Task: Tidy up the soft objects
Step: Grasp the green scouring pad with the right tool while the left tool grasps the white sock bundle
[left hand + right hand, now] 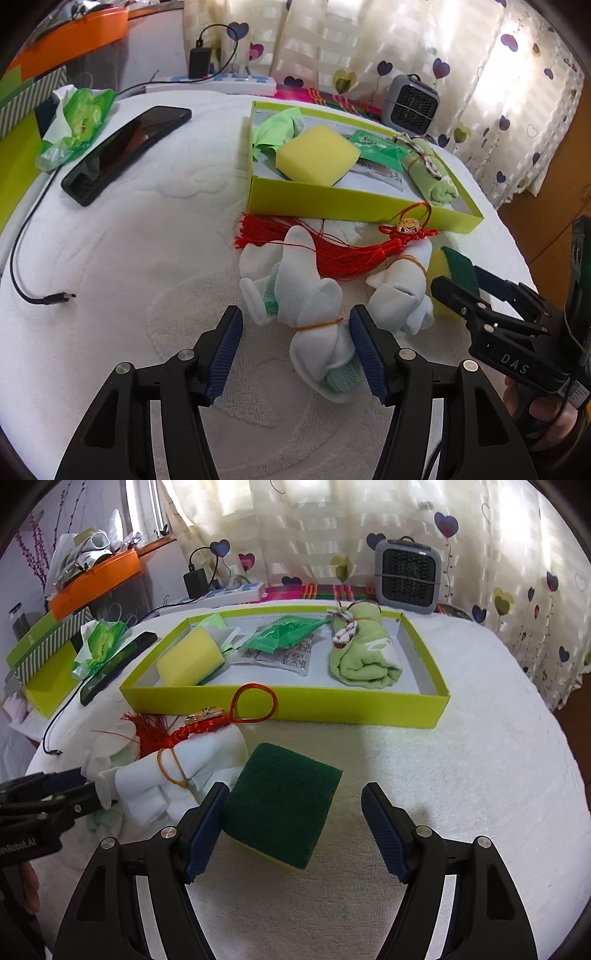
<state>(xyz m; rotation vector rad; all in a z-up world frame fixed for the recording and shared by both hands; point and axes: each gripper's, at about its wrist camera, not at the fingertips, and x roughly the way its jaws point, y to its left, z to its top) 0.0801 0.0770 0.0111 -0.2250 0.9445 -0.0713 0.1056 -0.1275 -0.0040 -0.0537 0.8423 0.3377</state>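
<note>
A lime-green tray [343, 201] [280, 705] holds a yellow sponge [317, 155] [190, 661], a green packet [284, 631], a rolled green towel [430, 173] [364, 653] and a green cloth [275, 129]. In front of it lie two white sock bundles bound with rubber bands [314, 295] [177, 768] and a red tassel [343, 251] [207, 720]. My left gripper [295, 354] is open around the nearer bundle. My right gripper [295, 827] is open around a green-topped scouring sponge [280, 801] [450, 273].
A black phone [125, 144] [118, 657], a green tissue pack [79, 122] and a loose black cable [37, 291] lie left on the white towel-covered table. A small grey fan [410, 103] [408, 576] and a power strip [221, 81] stand by the curtain.
</note>
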